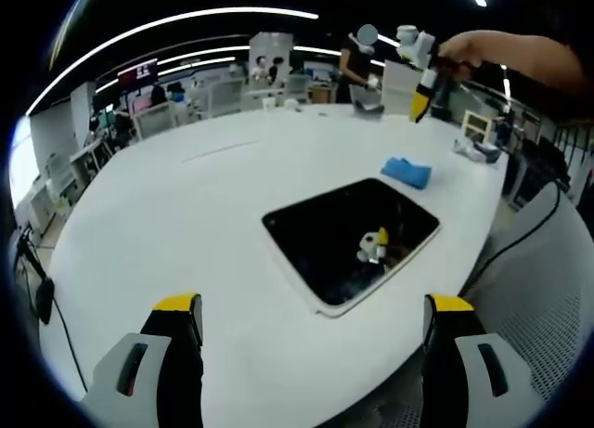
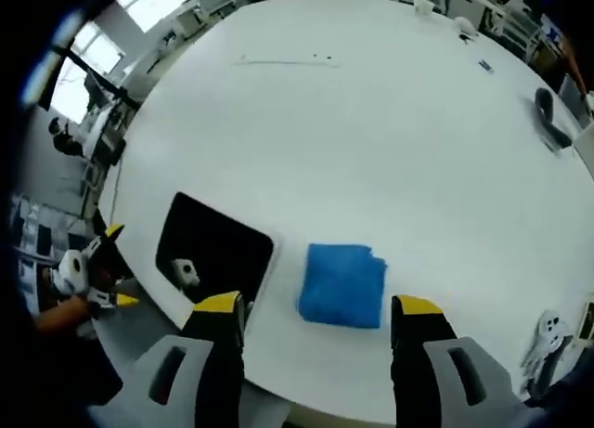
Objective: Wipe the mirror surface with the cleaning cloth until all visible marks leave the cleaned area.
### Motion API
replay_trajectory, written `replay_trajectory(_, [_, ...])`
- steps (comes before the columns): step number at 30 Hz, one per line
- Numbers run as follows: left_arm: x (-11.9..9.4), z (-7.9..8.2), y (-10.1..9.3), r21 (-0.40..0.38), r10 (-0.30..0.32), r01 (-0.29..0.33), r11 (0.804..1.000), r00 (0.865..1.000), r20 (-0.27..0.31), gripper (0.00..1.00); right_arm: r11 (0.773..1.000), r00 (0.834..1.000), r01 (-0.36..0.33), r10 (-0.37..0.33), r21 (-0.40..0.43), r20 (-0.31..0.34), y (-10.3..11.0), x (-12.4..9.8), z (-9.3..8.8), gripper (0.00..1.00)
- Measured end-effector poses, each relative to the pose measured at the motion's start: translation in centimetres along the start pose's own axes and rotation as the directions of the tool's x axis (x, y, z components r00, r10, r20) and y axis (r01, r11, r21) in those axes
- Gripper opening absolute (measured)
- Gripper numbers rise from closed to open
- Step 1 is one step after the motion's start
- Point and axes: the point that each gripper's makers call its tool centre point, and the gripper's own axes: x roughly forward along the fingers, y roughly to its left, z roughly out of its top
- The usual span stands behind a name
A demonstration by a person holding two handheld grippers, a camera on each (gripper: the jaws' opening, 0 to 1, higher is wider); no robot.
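Note:
On the white table lies the mirror [image 1: 325,252], a dark rectangle in a white frame, reflecting a gripper from above. Just beyond its far corner rests the folded blue cleaning cloth [image 1: 406,171]. My left gripper [image 1: 314,309] hovers open short of the mirror, nothing between its jaws. My right gripper [image 1: 419,108] hangs high over the far side, held by a hand [image 1: 492,47]. In the right gripper view, my right gripper [image 2: 318,307] stands open above the cloth [image 2: 343,284], apart from it. The mirror [image 2: 212,247] lies left of the cloth, with the left gripper [image 2: 119,265] past it.
The big round white table [image 1: 186,214] has wide bare room on the left. A black cable [image 1: 520,233] runs off its right edge. A small white frame [image 1: 478,126] and a black object [image 2: 548,122] sit at the edges. People stand behind.

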Motion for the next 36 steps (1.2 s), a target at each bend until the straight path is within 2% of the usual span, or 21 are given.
replay_trajectory(3, [0.0,0.0,0.2,-0.009,0.006,-0.006,1.000,1.000,0.000,0.99,1.000,1.000,0.004,-0.004,-0.005,-0.011,-0.4,1.4,-0.7,0.54])
replay_trajectory(10, [0.0,-0.1,0.2,-0.015,0.007,-0.007,1.000,1.000,-0.002,0.99,1.000,0.999,0.024,-0.024,0.016,0.023,-1.2,3.8,-1.1,0.43])
replay_trajectory(15, [0.1,-0.2,0.1,-0.008,0.002,-0.002,1.000,1.000,-0.006,0.99,0.996,0.997,0.035,-0.040,0.077,0.067,-1.9,5.1,-1.0,0.38])
replay_trajectory(19, [0.1,-0.2,0.1,-0.012,0.002,-0.002,1.000,1.000,-0.009,0.99,0.994,0.991,0.069,-0.078,0.080,0.108,-3.1,6.3,-0.7,0.36])
replay_trajectory(25, [0.1,-0.2,0.3,-0.019,0.006,-0.007,1.000,1.000,-0.007,0.99,0.993,0.992,0.082,-0.090,0.079,0.094,-3.8,8.0,-1.4,0.31])
replay_trajectory(27, [0.1,-0.2,0.2,-0.013,0.004,-0.004,1.000,1.000,-0.010,0.99,0.993,0.987,0.101,-0.107,0.056,0.119,-4.2,8.5,-1.1,0.31])
replay_trajectory(29, [0.1,-0.2,0.1,-0.015,0.002,-0.002,1.000,1.000,-0.011,0.99,0.991,0.986,0.110,-0.119,0.080,0.113,-4.3,8.6,-1.3,0.31])
replay_trajectory(31, [0.1,-0.3,0.1,-0.015,0.001,-0.001,1.000,1.000,-0.012,0.99,0.991,0.988,0.095,-0.105,0.094,0.110,-3.8,8.9,-1.5,0.29])
replay_trajectory(36, [0.1,-0.3,0.1,-0.017,0.004,-0.004,1.000,1.000,-0.015,0.99,0.991,0.989,0.116,-0.121,0.065,0.090,-3.6,9.8,-2.2,0.26])
